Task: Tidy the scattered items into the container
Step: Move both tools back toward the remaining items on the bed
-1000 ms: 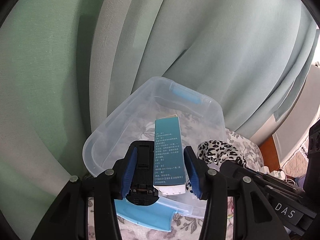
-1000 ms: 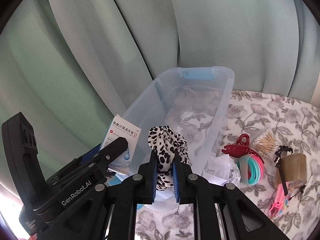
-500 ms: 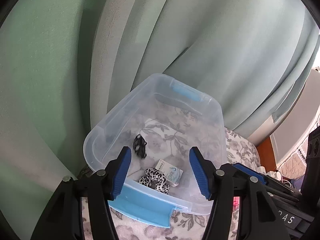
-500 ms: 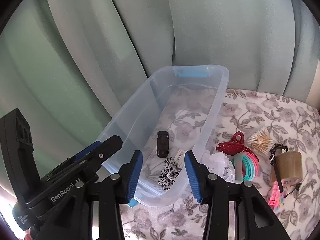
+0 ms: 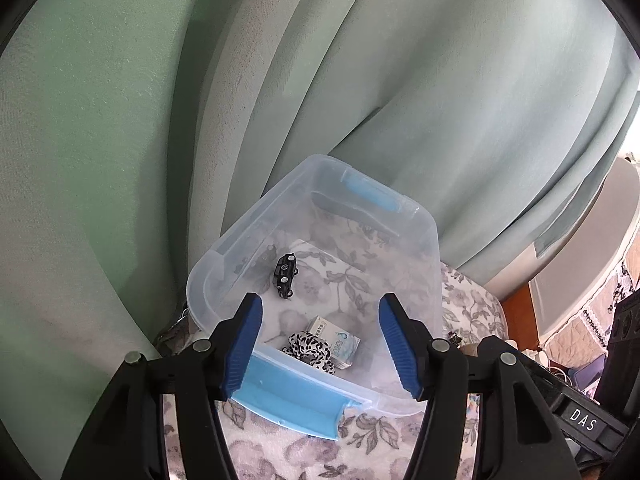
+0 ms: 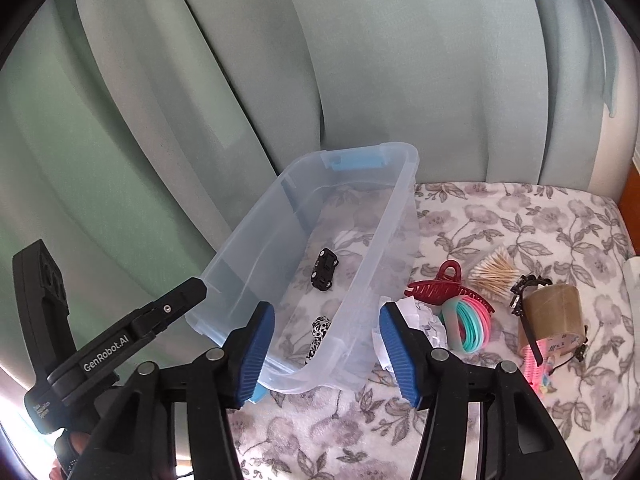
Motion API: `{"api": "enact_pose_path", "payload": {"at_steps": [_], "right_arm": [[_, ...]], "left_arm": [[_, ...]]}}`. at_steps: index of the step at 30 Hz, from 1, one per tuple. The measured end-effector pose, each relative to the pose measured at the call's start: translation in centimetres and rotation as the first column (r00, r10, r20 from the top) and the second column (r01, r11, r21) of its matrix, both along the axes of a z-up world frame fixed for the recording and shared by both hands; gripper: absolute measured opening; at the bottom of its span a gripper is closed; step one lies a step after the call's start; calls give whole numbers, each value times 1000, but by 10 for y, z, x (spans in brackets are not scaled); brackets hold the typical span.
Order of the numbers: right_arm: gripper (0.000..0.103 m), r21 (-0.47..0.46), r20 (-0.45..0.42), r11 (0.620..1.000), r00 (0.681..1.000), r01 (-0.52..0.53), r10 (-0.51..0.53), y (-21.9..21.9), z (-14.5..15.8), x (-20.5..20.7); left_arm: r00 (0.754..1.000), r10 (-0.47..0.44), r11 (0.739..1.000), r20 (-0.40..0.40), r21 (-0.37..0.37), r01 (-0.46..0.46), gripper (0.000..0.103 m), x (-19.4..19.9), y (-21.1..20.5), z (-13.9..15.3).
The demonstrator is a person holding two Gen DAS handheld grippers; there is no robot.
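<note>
A pale green curtain [image 6: 360, 60] is hanging across the far side of the scene, and a floral cloth [image 6: 520, 216] is spread over the surface beneath everything; what lies under the cloth cannot be told. The clear plastic container [image 6: 400, 216] is standing on the left part of this cloth, close against the curtain, with blue handles at its near and far ends.

The left tool [image 5: 320, 344] is being held wide apart above the container's near end, with nothing between its blue pads. The right tool [image 6: 326, 354] is likewise being held wide and empty, over the container's near right corner.

Inside the container, a small white box [image 5: 334, 342] and a leopard-print scrunchie [image 5: 308, 348] are lying together, touching, at the near end, and a black toy car [image 5: 285, 275] is sitting farther in.

On the cloth to the right of the container, a roll of brown tape [image 6: 552, 316], a red claw clip [image 6: 444, 290], a bunch of coloured hair bands [image 6: 470, 328], crumpled paper [image 6: 424, 318] and a bundle of cotton swabs [image 6: 494, 272] are lying scattered.
</note>
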State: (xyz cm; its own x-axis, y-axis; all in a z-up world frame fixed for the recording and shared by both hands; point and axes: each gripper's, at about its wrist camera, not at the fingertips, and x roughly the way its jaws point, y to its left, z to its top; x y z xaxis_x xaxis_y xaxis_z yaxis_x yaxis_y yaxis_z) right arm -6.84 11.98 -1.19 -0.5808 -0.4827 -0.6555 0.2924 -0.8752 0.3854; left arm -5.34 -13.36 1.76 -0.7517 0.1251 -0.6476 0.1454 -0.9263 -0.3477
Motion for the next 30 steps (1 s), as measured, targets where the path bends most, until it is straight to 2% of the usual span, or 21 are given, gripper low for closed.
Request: {"api": "enact_pose_path", "payload": {"at_steps": [14, 23, 30], "right_arm": [[62, -81, -29, 990, 992, 118, -121, 60, 7, 29], [62, -127, -29, 969, 976, 210, -215, 106, 3, 46], [62, -160, -3, 944, 956, 288, -292, 142, -5, 55]], "left_arm": [[999, -31, 999, -34, -42, 30, 62, 23, 28, 26], [992, -120, 988, -31, -98, 117, 62, 28, 73, 34], [977, -215, 967, -6, -141, 212, 62, 29, 116, 30]]}}
